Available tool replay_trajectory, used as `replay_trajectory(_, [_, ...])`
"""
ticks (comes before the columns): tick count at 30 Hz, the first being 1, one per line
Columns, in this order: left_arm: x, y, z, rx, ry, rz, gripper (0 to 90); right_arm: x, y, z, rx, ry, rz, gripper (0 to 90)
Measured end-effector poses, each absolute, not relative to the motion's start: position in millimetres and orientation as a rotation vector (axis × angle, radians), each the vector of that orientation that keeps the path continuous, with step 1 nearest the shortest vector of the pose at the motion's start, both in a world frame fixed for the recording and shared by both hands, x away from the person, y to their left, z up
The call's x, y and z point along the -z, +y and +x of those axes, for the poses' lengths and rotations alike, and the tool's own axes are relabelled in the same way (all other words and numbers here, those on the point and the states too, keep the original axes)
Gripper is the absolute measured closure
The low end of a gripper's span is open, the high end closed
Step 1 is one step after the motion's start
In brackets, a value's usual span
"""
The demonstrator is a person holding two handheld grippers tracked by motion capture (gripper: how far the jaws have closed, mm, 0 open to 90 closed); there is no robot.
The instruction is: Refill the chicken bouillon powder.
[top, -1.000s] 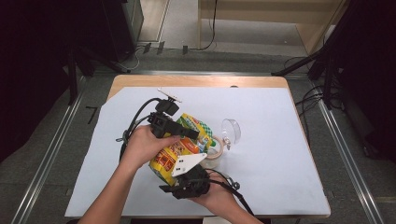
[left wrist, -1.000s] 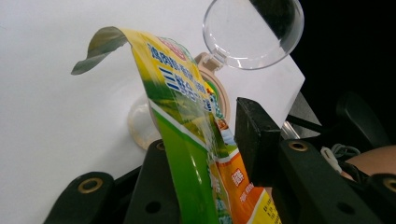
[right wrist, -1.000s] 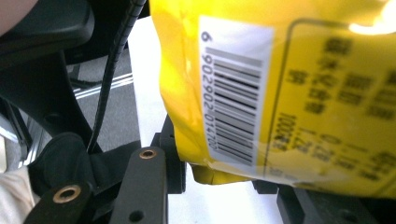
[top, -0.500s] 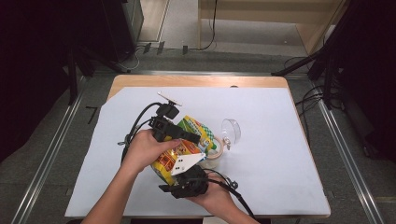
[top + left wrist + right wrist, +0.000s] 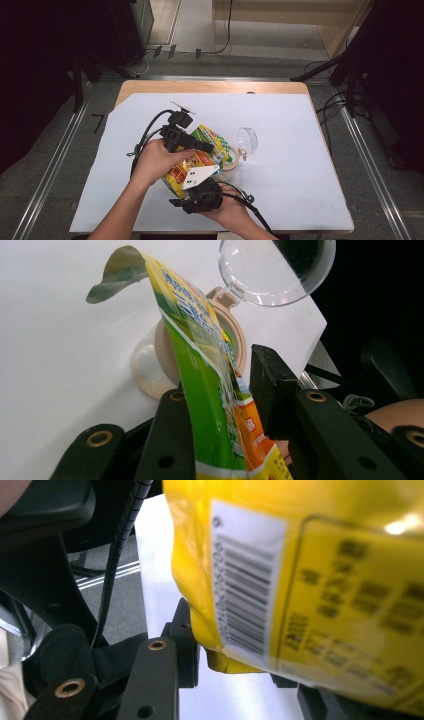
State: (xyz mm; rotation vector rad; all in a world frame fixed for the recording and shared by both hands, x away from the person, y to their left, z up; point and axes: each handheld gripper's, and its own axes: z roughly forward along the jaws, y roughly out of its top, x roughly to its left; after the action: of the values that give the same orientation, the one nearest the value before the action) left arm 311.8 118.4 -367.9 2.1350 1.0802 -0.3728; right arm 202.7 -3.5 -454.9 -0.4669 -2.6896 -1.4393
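Since the earlier frame, my left gripper (image 5: 202,146) has been closing its jaws on the snack bag (image 5: 210,390) at frame centre. My right gripper (image 5: 197,192) clamps the bag's bottom edge, over the open jar (image 5: 165,347).

A white sheet (image 5: 300,165) covers the wooden table (image 5: 210,87); a beige jar (image 5: 227,167) stands on it.

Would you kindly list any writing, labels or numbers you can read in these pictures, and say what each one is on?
No text can be quoted.
Snack bag, green and orange face: pale printed characters, too glary and slanted to read.
Snack bag, yellow back: a barcode whose digits are too small, and a panel of dark print, blurred.
Clear flip lid and beige jar: no writing visible.
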Motion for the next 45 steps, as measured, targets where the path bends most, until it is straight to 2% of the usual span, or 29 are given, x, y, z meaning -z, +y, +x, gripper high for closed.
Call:
replay_trajectory(4, [367, 118, 310, 0.405, 1.039, 2.131, 72.7, 454, -3, 202, 1.432, -2.677, -0.496, 65.8])
replay_trajectory(13, [363, 121, 306, 0.396, 1.039, 2.130, 66.9, 451, -11, 208, 1.489, -2.592, -0.558, 66.8])
replay_trajectory(18, [358, 122, 304, 0.380, 1.030, 2.153, 66.7, 448, -14, 209, 1.509, -2.581, -0.548, 66.8])
replay_trajectory(23, [358, 116, 307, 0.395, 1.027, 2.204, 69.0, 447, -12, 209, 1.503, -2.557, -0.542, 65.9])
replay_trajectory(28, [355, 115, 320, 0.429, 1.075, 2.198, 77.2, 444, -12, 216, 1.474, -2.566, -0.544, 64.9])
replay_trajectory(32, [352, 115, 324, 0.432, 1.083, 2.188, 82.2, 439, -8, 221, 1.454, -2.571, -0.504, 59.0])
replay_trajectory(36, [352, 115, 321, 0.425, 1.089, 2.191, 81.8, 440, -8, 219, 1.480, -2.604, -0.497, 67.4])
replay_trajectory(45, [356, 117, 317, 0.436, 1.100, 2.159, 79.4, 446, -7, 214, 1.470, -2.630, -0.541, 68.0])
